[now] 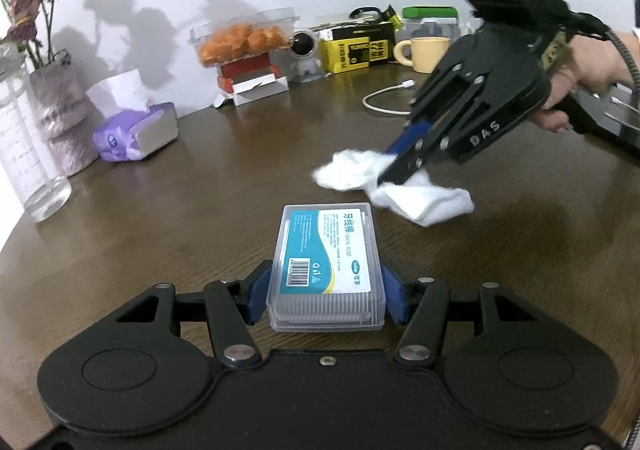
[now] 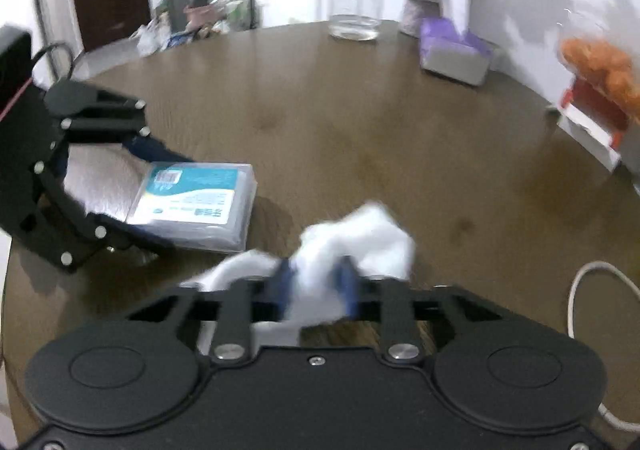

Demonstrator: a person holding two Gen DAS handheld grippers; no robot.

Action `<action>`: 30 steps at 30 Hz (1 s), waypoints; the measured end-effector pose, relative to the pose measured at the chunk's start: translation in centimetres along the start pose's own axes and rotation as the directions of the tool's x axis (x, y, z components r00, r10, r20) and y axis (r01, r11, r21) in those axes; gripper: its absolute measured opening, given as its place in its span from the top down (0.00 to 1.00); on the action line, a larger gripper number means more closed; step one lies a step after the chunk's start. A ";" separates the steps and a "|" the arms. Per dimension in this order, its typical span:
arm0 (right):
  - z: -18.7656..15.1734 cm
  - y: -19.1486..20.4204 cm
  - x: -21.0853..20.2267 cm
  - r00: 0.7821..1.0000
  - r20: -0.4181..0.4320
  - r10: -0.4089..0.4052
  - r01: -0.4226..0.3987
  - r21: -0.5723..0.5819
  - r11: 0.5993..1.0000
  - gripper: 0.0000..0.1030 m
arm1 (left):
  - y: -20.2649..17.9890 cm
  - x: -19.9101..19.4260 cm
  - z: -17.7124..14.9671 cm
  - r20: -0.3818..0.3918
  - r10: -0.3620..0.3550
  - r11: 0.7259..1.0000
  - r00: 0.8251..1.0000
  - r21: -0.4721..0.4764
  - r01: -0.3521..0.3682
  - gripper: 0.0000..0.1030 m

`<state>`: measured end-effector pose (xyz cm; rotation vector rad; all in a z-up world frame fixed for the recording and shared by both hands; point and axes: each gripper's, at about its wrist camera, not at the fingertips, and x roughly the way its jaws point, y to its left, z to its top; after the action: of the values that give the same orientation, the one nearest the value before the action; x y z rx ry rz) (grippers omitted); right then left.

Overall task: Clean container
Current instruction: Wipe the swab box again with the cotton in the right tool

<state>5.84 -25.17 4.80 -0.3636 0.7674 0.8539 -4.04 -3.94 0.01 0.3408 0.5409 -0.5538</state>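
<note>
A clear plastic container with a teal and white label lies flat on the brown table. My left gripper is shut on its two long sides, blue pads against the plastic. The container also shows in the right wrist view, held by the left gripper. My right gripper is shut on a crumpled white cloth. In the left wrist view the right gripper holds the cloth on the table just beyond and right of the container.
A purple tissue pack, a glass bottle and a vase of dried roses stand at the left. A tub of orange food, a yellow box, a yellow mug and a white cable lie at the back.
</note>
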 end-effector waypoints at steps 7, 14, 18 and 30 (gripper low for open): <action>3.0 5.1 -1.5 0.972 0.154 0.178 -0.170 -0.059 0.984 0.92 | -0.2 0.2 0.1 0.000 0.000 1.000 1.000 0.013 0.000 0.46; 2.3 4.8 -0.4 0.996 0.056 0.075 -0.068 -0.117 0.991 0.91 | -0.5 0.0 0.1 0.007 0.007 1.000 1.000 0.031 -0.007 0.46; 3.7 6.3 1.3 0.990 0.100 0.098 -0.084 -0.132 0.988 0.91 | -0.2 0.1 0.0 0.003 -0.006 1.000 1.000 0.018 0.006 0.45; 4.1 7.5 0.7 0.983 0.094 0.158 -0.143 -0.149 0.979 0.91 | 0.0 0.1 0.1 0.001 -0.003 1.000 1.000 0.018 0.003 0.46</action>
<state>2.14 -17.83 7.18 -0.3861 0.6433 1.0656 -3.91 -3.99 0.01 0.3570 0.5361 -0.5622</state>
